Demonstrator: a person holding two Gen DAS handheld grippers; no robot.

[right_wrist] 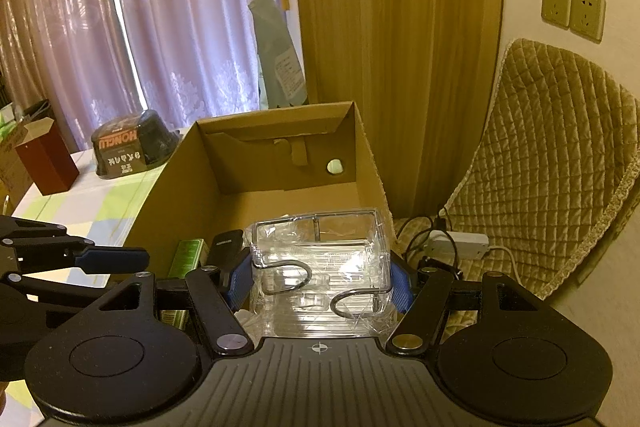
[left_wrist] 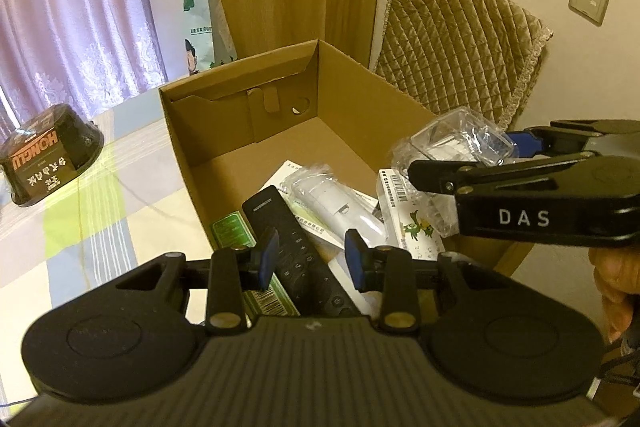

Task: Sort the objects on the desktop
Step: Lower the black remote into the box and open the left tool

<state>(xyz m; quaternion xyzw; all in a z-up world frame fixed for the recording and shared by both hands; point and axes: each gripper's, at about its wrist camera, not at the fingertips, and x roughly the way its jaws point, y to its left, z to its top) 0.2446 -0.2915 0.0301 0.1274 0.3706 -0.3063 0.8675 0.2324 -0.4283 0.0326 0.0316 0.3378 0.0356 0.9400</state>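
An open cardboard box (left_wrist: 224,131) (right_wrist: 188,163) stands on the table. Inside lie a black remote (left_wrist: 296,247), a white remote in a clear bag (left_wrist: 340,207), a green packet (left_wrist: 232,231) and paper cards (left_wrist: 412,223). My left gripper (left_wrist: 312,259) is open just above the black remote, holding nothing. My right gripper (right_wrist: 320,283) is shut on a clear plastic box (right_wrist: 320,267) (left_wrist: 460,143) wrapped in film, held over the right near part of the cardboard box. The left gripper's fingers (right_wrist: 108,259) show at the left of the right wrist view.
A black bowl-shaped package (left_wrist: 48,163) (right_wrist: 132,147) sits on the checked tablecloth (left_wrist: 80,227) left of the box. A red box (right_wrist: 44,159) stands farther left. A quilted chair (left_wrist: 460,47) (right_wrist: 560,163) is to the right, with a power strip and cables (right_wrist: 456,243) below.
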